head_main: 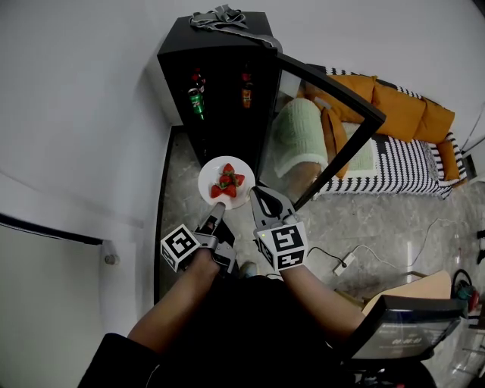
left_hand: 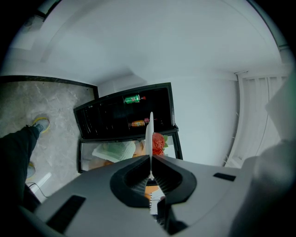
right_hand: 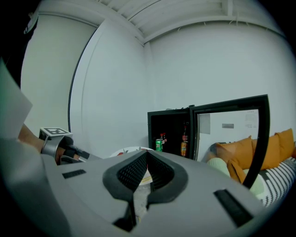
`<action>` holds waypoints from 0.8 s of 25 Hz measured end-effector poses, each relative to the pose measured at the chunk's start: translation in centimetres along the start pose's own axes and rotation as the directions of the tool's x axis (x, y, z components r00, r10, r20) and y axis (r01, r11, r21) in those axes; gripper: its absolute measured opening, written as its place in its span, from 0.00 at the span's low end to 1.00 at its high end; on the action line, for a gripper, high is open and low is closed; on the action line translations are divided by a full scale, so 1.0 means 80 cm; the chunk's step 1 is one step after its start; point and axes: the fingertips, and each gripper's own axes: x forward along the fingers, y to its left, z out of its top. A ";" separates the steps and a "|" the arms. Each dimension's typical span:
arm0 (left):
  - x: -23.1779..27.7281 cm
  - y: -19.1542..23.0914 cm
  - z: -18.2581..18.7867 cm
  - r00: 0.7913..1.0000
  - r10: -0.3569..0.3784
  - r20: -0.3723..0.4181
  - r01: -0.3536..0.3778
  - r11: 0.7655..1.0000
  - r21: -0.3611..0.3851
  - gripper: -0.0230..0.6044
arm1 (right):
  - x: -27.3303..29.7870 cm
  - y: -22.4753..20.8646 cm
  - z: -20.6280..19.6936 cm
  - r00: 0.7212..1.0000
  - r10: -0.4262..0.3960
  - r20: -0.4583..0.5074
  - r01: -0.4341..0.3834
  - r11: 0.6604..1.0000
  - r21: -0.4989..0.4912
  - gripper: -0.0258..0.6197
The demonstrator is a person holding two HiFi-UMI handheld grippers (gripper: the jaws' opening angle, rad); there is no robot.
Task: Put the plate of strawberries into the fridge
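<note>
Marble-patterned floor point(head_main: 356, 220) fills the middle of the head view, white wall to its left. A striped sofa point(head_main: 402, 163) with orange cushions point(head_main: 398, 110) sits at right.

Black mini fridge point(head_main: 216, 83) stands at top centre against the wall. Its glass door point(head_main: 342, 92) is swung open toward the right. A grey cloth point(head_main: 223, 19) lies bunched on its top. On the shelves inside are a green can point(head_main: 196, 101) at left and an amber bottle point(head_main: 247, 91) at right.

The white plate point(head_main: 212, 170) hangs in the air just below the fridge opening in the head view, outside the cabinet and face up. Strawberries point(head_main: 228, 183) are heaped at its middle.

The left gripper point(head_main: 217, 212) reaches up from lower centre to the plate's near rim. Its marker cube point(head_main: 180, 246) is at lower left. In the left gripper view its jaws are pressed onto the plate, which shows edge-on as a thin white line between them. The berries show red just right of that line, with the fridge behind.

The right gripper point(head_main: 258, 193) sits just beside the plate's right rim, its marker cube point(head_main: 282, 244) below it. In the right gripper view its jaws are drawn together at the tips with nothing clamped. The plate shows just past them, left of centre, with the open fridge beyond.
</note>
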 end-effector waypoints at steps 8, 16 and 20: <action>0.004 -0.004 0.008 1.000 -0.003 0.009 0.003 1.000 0.005 0.06 | 0.007 0.003 0.006 1.000 0.011 0.005 -0.011 1.000 -0.004 0.05; 0.005 -0.006 0.026 1.000 0.002 0.020 -0.002 1.000 0.003 0.06 | 0.019 0.012 0.009 1.000 0.030 -0.001 -0.030 1.000 -0.003 0.05; -0.001 -0.012 0.028 1.000 0.000 0.027 0.000 1.000 0.006 0.06 | 0.014 0.016 0.016 0.999 0.033 0.011 -0.033 0.999 0.000 0.05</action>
